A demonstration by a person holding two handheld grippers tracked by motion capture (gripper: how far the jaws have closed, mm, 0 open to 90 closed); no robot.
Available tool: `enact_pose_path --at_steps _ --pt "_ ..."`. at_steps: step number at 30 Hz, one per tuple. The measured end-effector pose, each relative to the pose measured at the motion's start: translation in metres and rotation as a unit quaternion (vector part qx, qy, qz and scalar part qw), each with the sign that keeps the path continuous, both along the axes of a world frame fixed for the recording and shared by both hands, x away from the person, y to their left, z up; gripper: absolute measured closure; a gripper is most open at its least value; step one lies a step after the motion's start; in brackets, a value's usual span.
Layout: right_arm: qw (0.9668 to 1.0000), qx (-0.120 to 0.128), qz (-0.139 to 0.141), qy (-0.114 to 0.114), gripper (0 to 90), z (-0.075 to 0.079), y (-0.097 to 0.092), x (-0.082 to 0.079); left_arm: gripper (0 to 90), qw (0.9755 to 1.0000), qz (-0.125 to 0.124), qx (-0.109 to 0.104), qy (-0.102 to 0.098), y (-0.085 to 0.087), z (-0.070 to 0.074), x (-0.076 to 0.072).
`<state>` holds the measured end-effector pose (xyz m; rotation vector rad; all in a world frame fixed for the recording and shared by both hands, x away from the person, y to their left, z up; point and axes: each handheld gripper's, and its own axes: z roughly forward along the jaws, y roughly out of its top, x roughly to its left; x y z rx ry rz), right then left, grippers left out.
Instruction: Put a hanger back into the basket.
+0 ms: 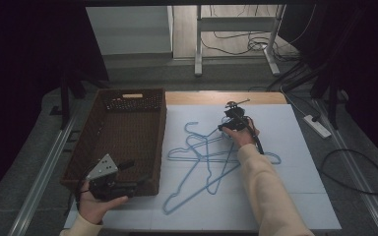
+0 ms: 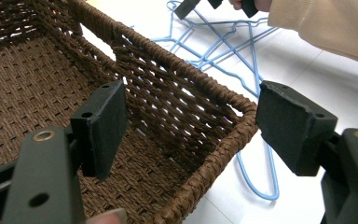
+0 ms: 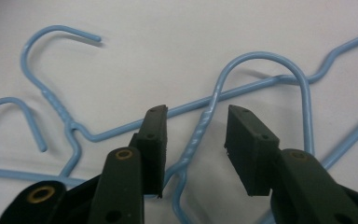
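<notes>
Hangers point(image 1: 206, 157) partly under sleeve point(image 1: 268, 191)

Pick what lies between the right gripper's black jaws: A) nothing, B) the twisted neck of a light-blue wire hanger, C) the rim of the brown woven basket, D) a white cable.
B: in the right gripper view, the light-blue wire hanger has its twisted neck between the right gripper jaws, pads not yet touching.

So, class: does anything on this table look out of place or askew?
Yes. The blue wire hangers lie crossed and tangled in a heap on the white mat beside the wicker basket, hooks pointing different ways, not stacked.
</notes>
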<state>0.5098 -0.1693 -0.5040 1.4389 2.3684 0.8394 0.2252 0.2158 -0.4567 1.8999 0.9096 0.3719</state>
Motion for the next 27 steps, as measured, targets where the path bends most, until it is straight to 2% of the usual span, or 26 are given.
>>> enact_pose_path --at_steps 9,13,18,22,23,24,27 --pt "0.9992 -0.005 -0.037 0.014 71.8 -0.006 0.004 0.005 25.7 1.0 -0.002 0.0 0.0 0.0 0.0 0.0" --pt "0.9986 0.004 -0.048 0.021 79.6 -0.005 0.004 0.005 25.7 1.0 -0.002 0.0 0.0 0.0 0.0 0.0" --pt "0.9967 0.03 -0.069 0.032 83.1 -0.003 0.001 0.004 25.7 1.0 -0.001 0.0 -0.001 0.0 0.001 0.0" --pt "0.9951 0.057 -0.072 0.038 85.3 -0.001 -0.001 0.003 25.7 1.0 -0.001 -0.001 -0.001 0.0 0.001 0.0" --pt "0.9952 0.058 -0.07 0.035 85.6 0.0 -0.001 0.002 25.7 1.0 -0.001 -0.001 -0.001 0.0 0.001 0.0" --pt "0.9954 0.062 -0.067 0.029 89.9 0.001 -0.001 0.001 25.7 1.0 -0.001 -0.001 -0.001 0.0 0.001 0.0" --pt "0.9953 0.072 -0.061 0.02 90.0 0.007 -0.001 -0.003 25.7 1.0 0.0 -0.001 -0.001 0.0 0.001 0.0"
